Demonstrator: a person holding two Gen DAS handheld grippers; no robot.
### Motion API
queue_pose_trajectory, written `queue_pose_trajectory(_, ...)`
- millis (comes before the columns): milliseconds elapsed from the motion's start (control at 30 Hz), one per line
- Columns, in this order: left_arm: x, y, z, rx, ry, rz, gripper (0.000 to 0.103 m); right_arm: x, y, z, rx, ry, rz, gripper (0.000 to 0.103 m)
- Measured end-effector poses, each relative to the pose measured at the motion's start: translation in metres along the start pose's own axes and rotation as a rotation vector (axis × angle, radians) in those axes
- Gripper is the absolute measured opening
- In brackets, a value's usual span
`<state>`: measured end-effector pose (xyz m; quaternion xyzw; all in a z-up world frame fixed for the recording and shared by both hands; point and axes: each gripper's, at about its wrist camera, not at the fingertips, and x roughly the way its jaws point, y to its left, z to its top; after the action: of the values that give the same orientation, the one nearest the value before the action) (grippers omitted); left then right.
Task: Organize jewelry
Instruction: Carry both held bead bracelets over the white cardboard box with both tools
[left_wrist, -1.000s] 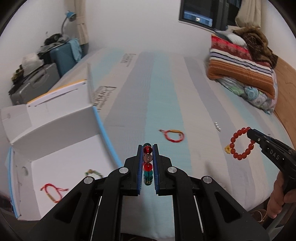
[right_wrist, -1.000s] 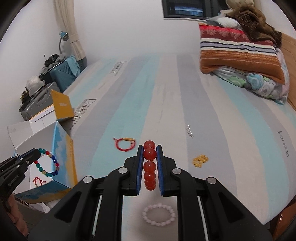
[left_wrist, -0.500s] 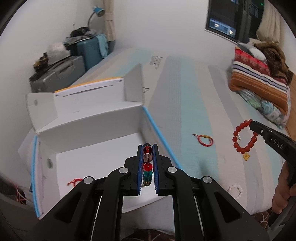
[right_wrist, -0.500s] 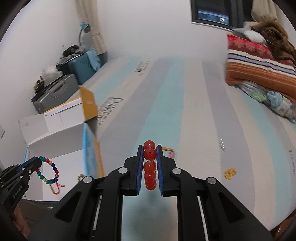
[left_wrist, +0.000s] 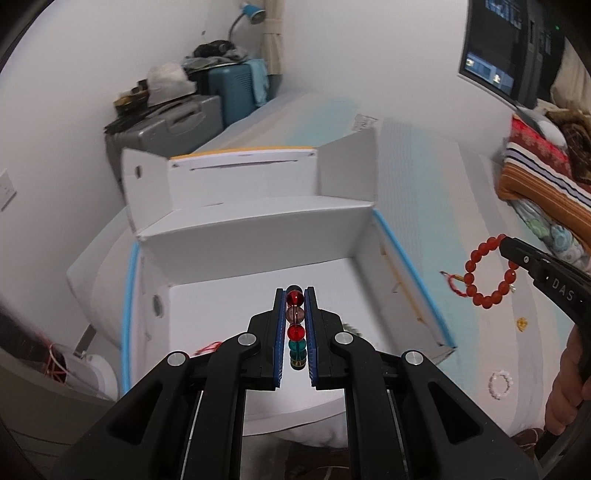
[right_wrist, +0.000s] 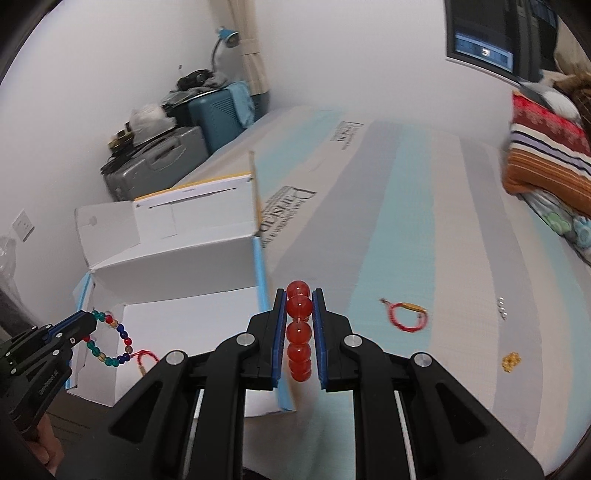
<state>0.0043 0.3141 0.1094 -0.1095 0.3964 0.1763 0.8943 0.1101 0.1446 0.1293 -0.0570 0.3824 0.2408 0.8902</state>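
Note:
My left gripper (left_wrist: 295, 295) is shut on a multicoloured bead bracelet (left_wrist: 296, 328) and holds it over the open white cardboard box (left_wrist: 258, 236); the bracelet hangs as a loop in the right wrist view (right_wrist: 110, 341). My right gripper (right_wrist: 299, 295) is shut on a red bead bracelet (right_wrist: 299, 332) above the box's right wall; the loop shows in the left wrist view (left_wrist: 487, 273). A red string bracelet (right_wrist: 146, 356) lies on the box floor.
On the striped mattress (right_wrist: 424, 240) lie a red cord bracelet (right_wrist: 404, 314), a gold charm (right_wrist: 511, 362), small silver pieces (right_wrist: 501, 306) and a white bead bracelet (left_wrist: 500, 384). Suitcases (left_wrist: 177, 122) stand by the wall. Folded blankets (left_wrist: 539, 184) are at the right.
Both grippers have swung left with their bracelets. The left one has moved from over the mattress to over the box; the right one has come up to the box's right wall.

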Motion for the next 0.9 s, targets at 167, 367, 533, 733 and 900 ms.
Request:
queue_pose_trajectory(167, 0.004, 0.03, -0.006, -0.02, 0.015, 0.044, 0.009, 0.01, 0.029, -0.005, -0.03, 0.008, 0.038, 0.013)
queue_pose_trajectory(367, 0.019, 0.064, -0.019, -0.071, 0.06, 0.073, 0.009, 0.034, 0.055, -0.016, -0.067, 0.054, 0.046, 0.013)
queue_pose_trajectory(533, 0.036, 0.08, -0.029, -0.096, 0.106, 0.086, 0.009, 0.052, 0.07, -0.025, -0.088, 0.093, 0.043, 0.013)
queue_pose_trajectory(733, 0.059, 0.088, -0.037, -0.105, 0.172, 0.095, 0.009, 0.075, 0.083, -0.034, -0.118, 0.152, 0.04, 0.013)
queue_pose_trajectory(900, 0.078, 0.092, -0.045, -0.124, 0.238, 0.084, 0.009, 0.101, 0.092, -0.051, -0.148, 0.229, 0.015, 0.013)
